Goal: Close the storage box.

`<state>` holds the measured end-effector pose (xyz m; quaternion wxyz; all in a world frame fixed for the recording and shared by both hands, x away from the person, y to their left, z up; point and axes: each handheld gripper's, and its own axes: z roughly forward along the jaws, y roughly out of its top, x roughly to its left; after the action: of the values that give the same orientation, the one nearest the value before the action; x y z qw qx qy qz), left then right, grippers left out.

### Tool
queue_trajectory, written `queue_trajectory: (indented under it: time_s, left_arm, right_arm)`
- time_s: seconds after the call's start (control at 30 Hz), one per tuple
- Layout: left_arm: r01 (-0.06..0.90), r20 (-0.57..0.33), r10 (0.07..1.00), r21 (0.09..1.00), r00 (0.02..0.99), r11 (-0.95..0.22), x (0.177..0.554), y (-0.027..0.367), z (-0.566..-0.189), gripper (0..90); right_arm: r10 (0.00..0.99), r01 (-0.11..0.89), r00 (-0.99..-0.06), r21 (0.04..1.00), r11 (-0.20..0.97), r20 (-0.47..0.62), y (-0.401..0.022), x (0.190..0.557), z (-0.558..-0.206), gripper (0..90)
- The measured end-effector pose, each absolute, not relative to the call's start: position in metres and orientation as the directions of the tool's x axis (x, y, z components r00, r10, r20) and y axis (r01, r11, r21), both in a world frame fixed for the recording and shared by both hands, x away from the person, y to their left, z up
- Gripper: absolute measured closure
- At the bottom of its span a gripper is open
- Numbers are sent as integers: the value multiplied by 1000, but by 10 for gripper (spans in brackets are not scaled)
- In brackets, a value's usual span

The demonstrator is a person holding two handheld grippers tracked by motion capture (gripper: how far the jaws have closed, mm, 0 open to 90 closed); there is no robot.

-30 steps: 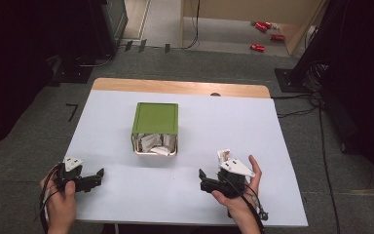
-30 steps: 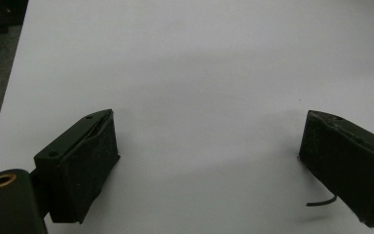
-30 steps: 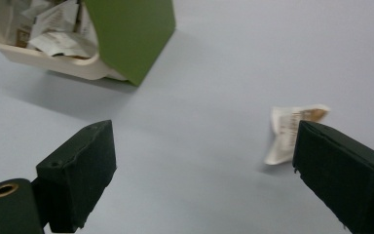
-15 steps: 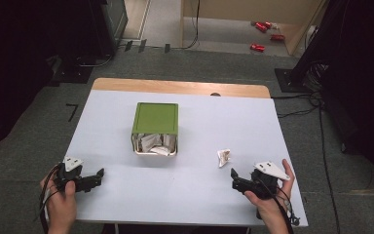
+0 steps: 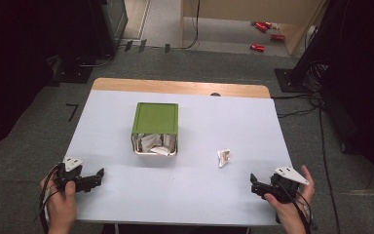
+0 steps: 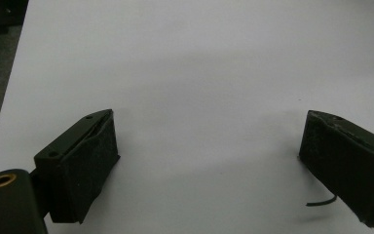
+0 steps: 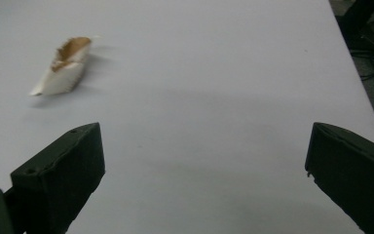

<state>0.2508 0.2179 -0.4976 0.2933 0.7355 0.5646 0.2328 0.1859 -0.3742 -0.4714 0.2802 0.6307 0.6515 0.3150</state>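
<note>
A green box (image 5: pixel 155 127) with crumpled paper in its open front stands mid-worktop (image 5: pixel 195 195). A torn paper scrap (image 5: pixel 223 157) lies right of the box, apart from it. Both the left gripper (image 5: pixel 99 174) and right gripper (image 5: pixel 253 185) hold their fingers spread wide, empty, nearer the person than the box.

Crumpled white paper scrap (image 5: pixel 223 157) on table, right of green bin (image 5: pixel 155 127).

One green box (image 5: pixel 155 118) holding several crumpled papers (image 5: pixel 152 144), count unclear; one loose paper scrap (image 5: pixel 223 157) ahead of the right gripper (image 5: pixel 254 185) fingers; two grippers, with left gripper (image 5: pixel 97 174); one table (image 5: pixel 195 195); three red objects (image 5: pixel 265 35) on the floor
</note>
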Motion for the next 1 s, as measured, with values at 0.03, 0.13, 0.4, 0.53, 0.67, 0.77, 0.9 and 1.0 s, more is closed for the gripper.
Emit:
queue_trajectory:
  time_s: [0.03, 0.13, 0.4, 0.53, 0.67, 0.77, 0.9, 1.0]
  left_arm:
    - [694, 11, 967, 694, 254, -190, 251, 218, -498, 74]
    - [694, 12, 967, 695, 254, -190, 251, 218, -498, 74]
    - [694, 11, 967, 695, 253, -190, 251, 218, -498, 74]
    - [694, 12, 967, 695, 253, -190, 251, 218, -498, 74]
    - [694, 11, 967, 694, 254, -190, 251, 218, -498, 74]
    - [694, 12, 967, 694, 254, -191, 251, 218, -498, 74]
    - [694, 12, 967, 695, 254, -191, 251, 218, -498, 74]
    - [694, 12, 967, 694, 254, -191, 251, 218, -498, 74]
  right_arm:
    - [999, 647, -44, 763, 8, 26, -378, 185, -474, 9]
    - [999, 656, -33, 755, 11, 14, -387, 184, -479, 9]
    - [1000, 688, 8, 726, -20, 20, -409, 181, -494, 9]
    - [1000, 706, 4, 708, -1, -3, -412, 181, -501, 5]
    - [1000, 707, 7, 707, -18, 18, -414, 181, -503, 0]
    - [1000, 700, 6, 714, -15, 16, -413, 181, -505, 0]
    - [1000, 692, 7, 722, -15, 14, -413, 179, -506, 0]
    - [1000, 690, 4, 724, -9, 9, -413, 179, -506, 0]
